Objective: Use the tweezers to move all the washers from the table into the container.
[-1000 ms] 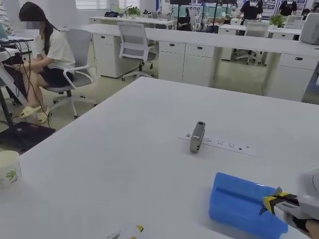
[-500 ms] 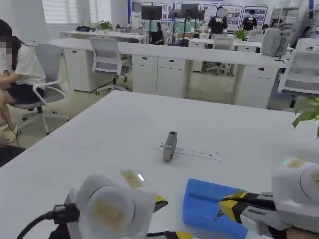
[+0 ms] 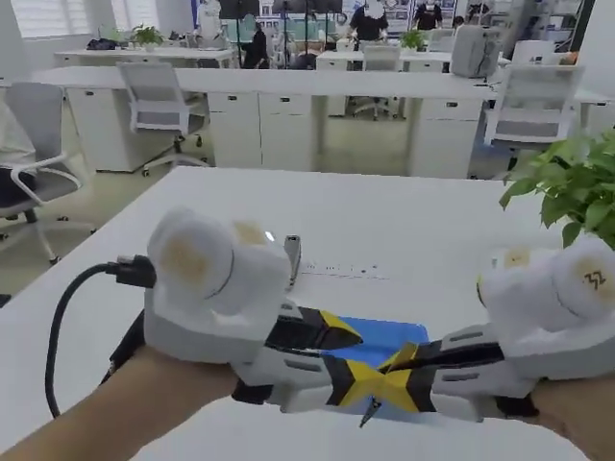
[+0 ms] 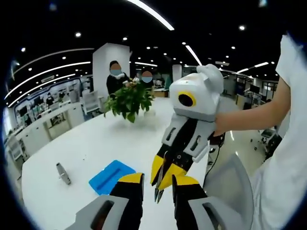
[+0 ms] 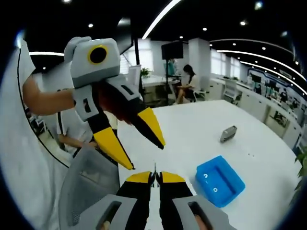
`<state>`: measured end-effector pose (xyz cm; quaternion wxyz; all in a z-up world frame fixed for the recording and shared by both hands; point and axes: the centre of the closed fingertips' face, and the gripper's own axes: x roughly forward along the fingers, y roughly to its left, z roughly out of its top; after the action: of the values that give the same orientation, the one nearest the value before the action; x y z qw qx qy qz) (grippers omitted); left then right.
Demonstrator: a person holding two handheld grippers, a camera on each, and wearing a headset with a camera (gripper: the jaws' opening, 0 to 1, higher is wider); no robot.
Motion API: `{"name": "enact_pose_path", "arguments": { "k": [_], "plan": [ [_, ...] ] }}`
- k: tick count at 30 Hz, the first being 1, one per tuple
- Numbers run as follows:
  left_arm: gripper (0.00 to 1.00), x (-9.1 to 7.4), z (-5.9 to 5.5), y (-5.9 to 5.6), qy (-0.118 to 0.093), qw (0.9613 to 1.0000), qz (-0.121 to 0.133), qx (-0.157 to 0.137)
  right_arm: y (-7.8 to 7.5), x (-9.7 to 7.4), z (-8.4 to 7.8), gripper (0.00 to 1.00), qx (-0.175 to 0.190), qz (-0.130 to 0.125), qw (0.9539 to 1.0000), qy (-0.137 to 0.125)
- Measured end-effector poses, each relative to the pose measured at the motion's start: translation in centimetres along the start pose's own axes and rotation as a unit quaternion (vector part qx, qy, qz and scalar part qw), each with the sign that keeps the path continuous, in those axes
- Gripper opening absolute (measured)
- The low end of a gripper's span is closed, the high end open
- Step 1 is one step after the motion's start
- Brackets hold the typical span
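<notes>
The tweezers [image 5: 154, 168] are gripped between the nearly closed jaws of the right gripper [image 5: 155, 177]. The left gripper [image 5: 145, 155] is held spread wide, and the blue container [image 5: 219, 181] is set on the table [image 5: 192, 124] beneath them.

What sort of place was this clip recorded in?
Most likely an open-plan office: long rows of white desks with drawer units, swivel chairs, strip ceiling lights, and people working in the background.

Left gripper [image 4: 157, 181]: jaws spread apart. Right gripper [image 5: 154, 177]: jaws pinched on tweezers [image 4: 157, 194]. 2 grippers point toward each other, tips crossing.
</notes>
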<state>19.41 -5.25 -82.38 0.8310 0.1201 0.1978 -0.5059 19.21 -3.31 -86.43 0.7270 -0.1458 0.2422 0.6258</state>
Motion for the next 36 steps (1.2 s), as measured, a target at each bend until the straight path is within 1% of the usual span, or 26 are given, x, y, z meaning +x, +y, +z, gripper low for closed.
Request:
{"name": "enact_pose_path", "arguments": {
  "k": [1, 3, 5, 6, 8, 11, 13, 16, 18, 19, 20, 21, 23, 25, 26, 28, 31, 32, 33, 35, 36],
  "plan": [
    [0.18, 0.2, 0.2, -0.6, -0.001, 0.9998, -0.014, 0.011, 0.3, 0.1, -0.1, 0.02, -0.005, 0.006, 1.0, 0.004],
    [0.15, 0.3, 0.4, -1.5, -0.001, 0.9992, -0.032, 0.026, 1.2, 0.2, -0.6, 0.02, -0.006, 0.027, 0.9995, 0.017],
    [0.13, 0.6, 0.4, -1.8, 0.0, 0.9988, -0.037, 0.033, 1.8, 0.5, -0.9, 0.02, -0.013, 0.035, 0.999, 0.025],
    [0.11, 0.7, 0.2, -2.2, 0.004, 0.9981, -0.047, 0.039, 2.2, 0.6, -1.2, 0.02, -0.015, 0.044, 0.9984, 0.033],
    [0.08, 0.9, -0.2, -2.5, 0.006, 0.9969, -0.063, 0.048, 2.6, 0.9, -1.5, 0.02, -0.014, 0.052, 0.9978, 0.038],
    [0.0, 0.9, -0.9, -2.6, 0.012, 0.9954, -0.077, 0.057, 2.8, 1.2, -1.7, 0.02, -0.012, 0.055, 0.9975, 0.042],
    [0.0, 0.8, -1.2, -2.9, 0.01, 0.9929, -0.095, 0.072, 3.0, 1.5, -1.9, 0.02, -0.008, 0.055, 0.9974, 0.045],
    [0.0, 0.5, -1.5, -2.8, 0.009, 0.9897, -0.112, 0.089, 3.0, 1.8, -2.0, 0.02, -0.007, 0.045, 0.9977, 0.051],
    [0.0, 0.2, -1.5, -2.9, 0.008, 0.9871, -0.123, 0.103, 2.9, 2.0, -1.7, 0.02, -0.007, 0.034, 0.9981, 0.05],
    [0.0, 0.0, -1.5, -3.0, 0.007, 0.9843, -0.131, 0.119, 2.8, 2.1, -1.6, 0.03, -0.006, 0.027, 0.9985, 0.046],
    [0.0, -0.1, -1.6, -3.0, 0.008, 0.9836, -0.132, 0.122, 2.7, 2.2, -1.5, 0.04, -0.004, 0.022, 0.9987, 0.046],
    [0.0, -0.3, -1.7, -3.0, 0.011, 0.9815, -0.136, 0.135, 2.6, 2.3, -1.5, 0.04, 0.005, 0.017, 0.9986, 0.049],
    [0.0, -0.7, -1.6, -3.1, 0.011, 0.9797, -0.146, 0.137, 2.8, 2.4, -1.4, 0.05, 0.009, 0.014, 0.9986, 0.05],
    [0.0, -1.2, -1.1, -3.2, -0.001, 0.9777, -0.151, 0.146, 2.8, 2.6, -1.6, 0.06, -0.001, -0.002, 0.9983, 0.057],
    [0.0, -1.6, -0.6, -3.3, -0.01, 0.9768, -0.155, 0.148, 2.5, 2.6, -2.0, 0.08, -0.01, -0.015, 0.9974, 0.07],
    [0.0, -2.3, 0.0, -3.4, -0.014, 0.9758, -0.159, 0.149, 2.8, 2.9, -2.3, 0.13, -0.009, -0.018, 0.9968, 0.077],
    [0.0, -2.9, 0.6, -3.7, -0.02, 0.9733, -0.167, 0.156, 3.0, 2.9, -2.5, 0.11, -0.014, -0.024, 0.9965, 0.079],
    [0.0, -3.1, 0.7, -3.8, -0.023, 0.9722, -0.173, 0.156, 2.9, 2.9, -2.6, 0.12, -0.014, -0.028, 0.9965, 0.077],
    [0.0, -3.1, 0.8, -4.0, -0.026, 0.9715, -0.177, 0.155, 2.9, 2.9, -2.5, 0.12, -0.012, -0.028, 0.9972, 0.068],
    [0.0, -3.1, 0.8, -4.0, -0.027, 0.9712, -0.176, 0.158, 3.0, 3.0, -2.3, 0.12, 0.002, -0.027, 0.9984, 0.051],
    [0.0, -3.0, 0.8, -4.1, -0.028, 0.9714, -0.178, 0.154, 3.0, 3.0, -2.3, 0.12, 0.002, -0.026, 0.9985, 0.048]
  ]
}}
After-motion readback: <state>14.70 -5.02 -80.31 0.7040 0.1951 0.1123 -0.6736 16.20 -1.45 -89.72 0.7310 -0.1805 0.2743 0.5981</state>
